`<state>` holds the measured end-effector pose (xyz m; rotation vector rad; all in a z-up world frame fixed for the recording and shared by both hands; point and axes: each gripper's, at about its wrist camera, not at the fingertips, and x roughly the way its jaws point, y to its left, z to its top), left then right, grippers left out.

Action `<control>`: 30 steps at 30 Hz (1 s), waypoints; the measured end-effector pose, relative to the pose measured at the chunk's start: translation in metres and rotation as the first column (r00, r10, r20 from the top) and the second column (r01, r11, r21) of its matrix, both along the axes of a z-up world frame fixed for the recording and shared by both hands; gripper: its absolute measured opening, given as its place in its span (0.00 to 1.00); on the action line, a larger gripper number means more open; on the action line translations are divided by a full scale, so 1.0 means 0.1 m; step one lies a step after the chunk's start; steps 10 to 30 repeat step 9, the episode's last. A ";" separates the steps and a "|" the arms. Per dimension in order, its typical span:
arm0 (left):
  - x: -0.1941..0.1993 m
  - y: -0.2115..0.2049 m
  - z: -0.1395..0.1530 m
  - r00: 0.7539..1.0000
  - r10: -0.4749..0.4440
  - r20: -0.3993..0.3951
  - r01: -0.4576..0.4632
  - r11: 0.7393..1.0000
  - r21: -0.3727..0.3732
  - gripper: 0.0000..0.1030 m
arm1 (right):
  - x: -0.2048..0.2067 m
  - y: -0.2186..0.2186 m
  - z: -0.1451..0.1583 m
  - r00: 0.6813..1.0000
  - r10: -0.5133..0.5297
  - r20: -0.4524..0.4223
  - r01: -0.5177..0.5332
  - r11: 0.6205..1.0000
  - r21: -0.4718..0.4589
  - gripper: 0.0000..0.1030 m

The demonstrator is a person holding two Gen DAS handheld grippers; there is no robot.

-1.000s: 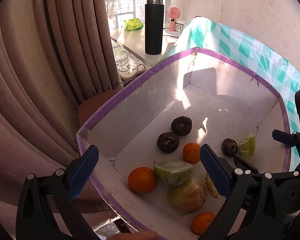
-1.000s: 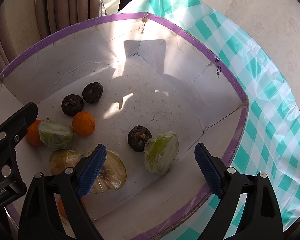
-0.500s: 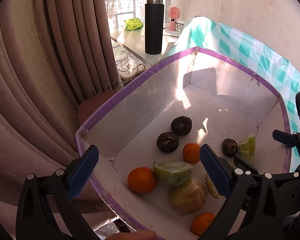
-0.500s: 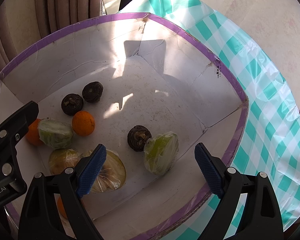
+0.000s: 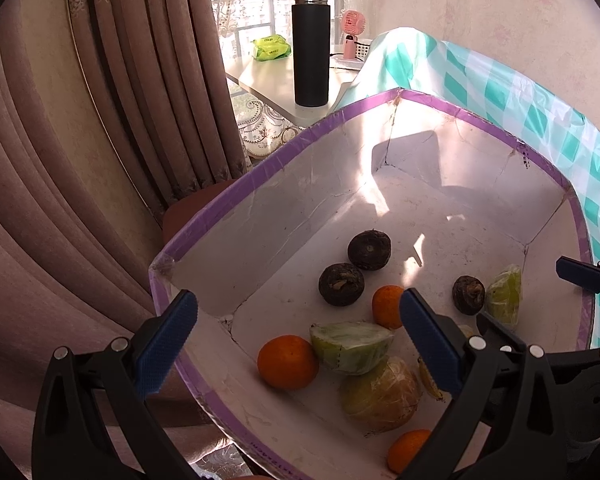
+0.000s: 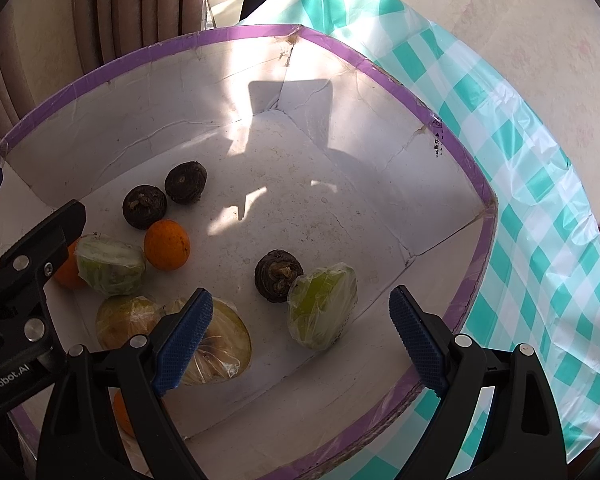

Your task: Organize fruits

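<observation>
A white box with a purple rim (image 5: pixel 260 176) (image 6: pixel 380 68) holds loose fruit. Inside lie three dark round fruits (image 5: pixel 369 249) (image 6: pixel 278 275), oranges (image 5: pixel 287 361) (image 6: pixel 167 245), wrapped green wedges (image 5: pixel 350 346) (image 6: pixel 322 310) and wrapped yellow-green fruit (image 5: pixel 380 394) (image 6: pixel 216 344). My left gripper (image 5: pixel 296 344) is open and empty, above the box's near left corner. My right gripper (image 6: pixel 300 336) is open and empty, above the box's near right side, over the green wedge. Each gripper shows at the edge of the other's view.
The box stands on a teal-and-white checked cloth (image 6: pixel 540 200) (image 5: pixel 500 80). Brown curtains (image 5: pixel 100 140) hang close on the left. Behind the box a white table (image 5: pixel 268 76) carries a black flask (image 5: pixel 311 50), a green packet (image 5: pixel 271 47) and a pink fan (image 5: pixel 352 34).
</observation>
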<state>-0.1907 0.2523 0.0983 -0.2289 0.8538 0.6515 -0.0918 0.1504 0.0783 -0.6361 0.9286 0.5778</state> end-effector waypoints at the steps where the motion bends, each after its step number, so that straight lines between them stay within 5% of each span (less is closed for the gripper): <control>1: 0.02 -0.01 0.00 1.000 0.003 -0.008 -0.003 1.000 0.010 0.98 | 0.00 0.00 0.00 1.000 0.000 0.000 0.000 1.000 0.001 0.85; 30: 0.02 0.03 0.02 1.000 0.013 -0.013 -0.013 1.000 -0.012 0.98 | -0.01 0.01 -0.02 1.000 0.000 0.007 0.000 1.000 0.002 0.85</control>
